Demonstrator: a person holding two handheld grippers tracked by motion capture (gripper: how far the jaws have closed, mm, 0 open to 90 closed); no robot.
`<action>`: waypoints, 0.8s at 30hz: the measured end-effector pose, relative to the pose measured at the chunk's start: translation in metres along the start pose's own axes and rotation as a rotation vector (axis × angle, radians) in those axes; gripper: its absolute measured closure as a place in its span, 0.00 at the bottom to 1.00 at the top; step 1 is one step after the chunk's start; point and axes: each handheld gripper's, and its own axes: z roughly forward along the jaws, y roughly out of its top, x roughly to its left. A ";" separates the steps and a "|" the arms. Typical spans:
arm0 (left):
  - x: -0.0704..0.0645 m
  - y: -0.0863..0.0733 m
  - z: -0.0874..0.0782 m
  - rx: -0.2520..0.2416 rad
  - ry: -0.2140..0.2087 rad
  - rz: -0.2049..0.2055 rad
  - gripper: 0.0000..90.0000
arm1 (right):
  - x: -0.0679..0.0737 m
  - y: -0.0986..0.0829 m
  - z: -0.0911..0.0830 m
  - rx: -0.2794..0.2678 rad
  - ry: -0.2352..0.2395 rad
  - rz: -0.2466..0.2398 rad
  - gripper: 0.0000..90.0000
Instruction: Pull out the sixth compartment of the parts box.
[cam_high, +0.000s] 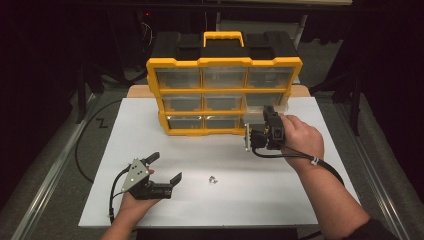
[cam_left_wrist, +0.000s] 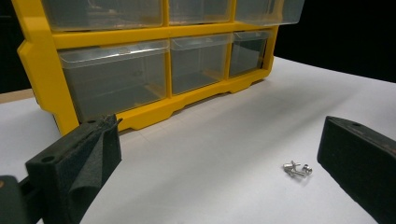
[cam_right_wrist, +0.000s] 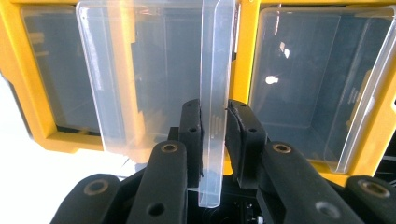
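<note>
A white table (cam_high: 280, 200) stands in a dark room, and at its far side sits a yellow organiser (cam_high: 224, 95) with a black top, a yellow carrying handle and three rows of clear drawers. In front of the organiser's lower right corner, the right gripper (cam_high: 266, 122) is raised off the table and meets the bottom-right drawer (cam_right_wrist: 154, 84), which stands partly pulled out of its slot toward the person. In the right gripper view the two black jaws are pressed against either side of that drawer's clear front lip, one on each face, so the gripper is clamped on the drawer. The neighbouring drawer (cam_right_wrist: 317, 88) in that view sits flush in the yellow frame. Well in front of the organiser, toward the person's edge of the table, the left gripper (cam_high: 165, 167) is held low over the white surface with its jaws spread wide and nothing between them. A small cluster of metal screws (cam_high: 213, 179) lies on the table in front of the organiser, just to the right of the left gripper; in the left gripper view the screws (cam_left_wrist: 297, 169) rest close beside the right-hand jaw, not touching it.
</note>
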 end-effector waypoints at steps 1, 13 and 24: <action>0.000 0.000 0.000 0.000 0.000 0.000 0.01 | 0.000 0.000 0.000 0.000 0.000 0.000 0.88; 0.000 0.000 0.000 0.001 -0.001 0.001 0.01 | 0.000 -0.002 -0.010 -0.016 0.002 -0.006 0.88; 0.000 0.000 0.000 -0.001 -0.001 0.001 0.01 | 0.002 -0.002 -0.017 -0.004 0.016 0.005 0.88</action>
